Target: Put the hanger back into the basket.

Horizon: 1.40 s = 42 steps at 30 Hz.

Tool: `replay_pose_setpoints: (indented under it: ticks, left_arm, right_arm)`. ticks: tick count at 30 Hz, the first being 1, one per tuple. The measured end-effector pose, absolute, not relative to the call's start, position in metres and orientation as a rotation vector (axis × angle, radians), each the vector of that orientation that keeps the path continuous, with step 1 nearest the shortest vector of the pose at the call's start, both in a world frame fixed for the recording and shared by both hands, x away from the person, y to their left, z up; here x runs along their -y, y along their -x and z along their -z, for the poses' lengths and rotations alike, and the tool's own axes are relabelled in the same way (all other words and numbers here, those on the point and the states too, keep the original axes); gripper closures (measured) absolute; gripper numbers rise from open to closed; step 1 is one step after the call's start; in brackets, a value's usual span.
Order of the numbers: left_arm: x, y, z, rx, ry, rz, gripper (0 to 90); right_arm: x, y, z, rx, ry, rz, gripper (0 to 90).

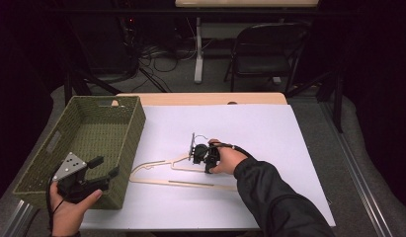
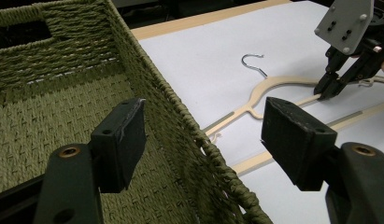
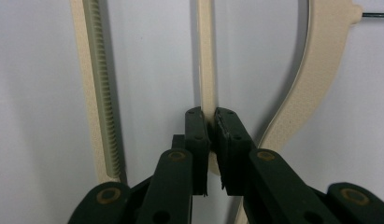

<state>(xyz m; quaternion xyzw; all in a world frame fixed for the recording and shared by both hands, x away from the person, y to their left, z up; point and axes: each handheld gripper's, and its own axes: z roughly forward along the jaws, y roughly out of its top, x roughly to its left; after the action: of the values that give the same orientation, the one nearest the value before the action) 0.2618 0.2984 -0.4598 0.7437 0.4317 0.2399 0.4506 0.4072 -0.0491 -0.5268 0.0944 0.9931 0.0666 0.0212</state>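
The right gripper (image 3: 210, 122) is clenched on a thin bar of the wooden hanger (image 1: 183, 182) lying flat on the white table (image 1: 269, 128); the left gripper (image 2: 203, 135) hangs released, straddling the green basket's (image 1: 99, 111) near wall.

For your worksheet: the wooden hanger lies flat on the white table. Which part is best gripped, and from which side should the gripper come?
Grip a thin straight bar of the hanger, coming from above, since it lies flat and the bar fits between the jaws. The right gripper is pinching such a bar this way. The curved shoulder looks too wide.
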Motion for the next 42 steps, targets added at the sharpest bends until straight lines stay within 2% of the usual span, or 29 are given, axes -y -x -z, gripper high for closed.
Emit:
replay_pose_setpoints:
  ticks: [11,22,29,34,42]
  left_arm:
    - [-0.299,-0.261,0.460,-1.071,-1.836,-0.596,30.5]
    - [-0.288,-0.258,0.457,-1.032,-1.856,-0.591,30.9]
    - [-0.259,-0.256,0.451,-0.945,-1.895,-0.553,31.9]
    - [-0.216,-0.265,0.461,-0.864,-1.970,-0.407,31.8]
    - [-0.171,-0.297,0.484,-0.846,-2.076,-0.278,31.2]
  right_arm:
    - [0.050,-0.402,0.527,-3.100,-0.217,-0.166,85.2]
    - [0.075,-0.386,0.523,-3.061,-0.192,-0.160,85.4]
    - [0.088,-0.374,0.516,-2.987,-0.155,-0.202,85.5]
    - [0.095,-0.353,0.511,-2.911,-0.075,-0.231,85.5]
    - [0.102,-0.340,0.513,-2.864,-0.052,-0.237,85.5]
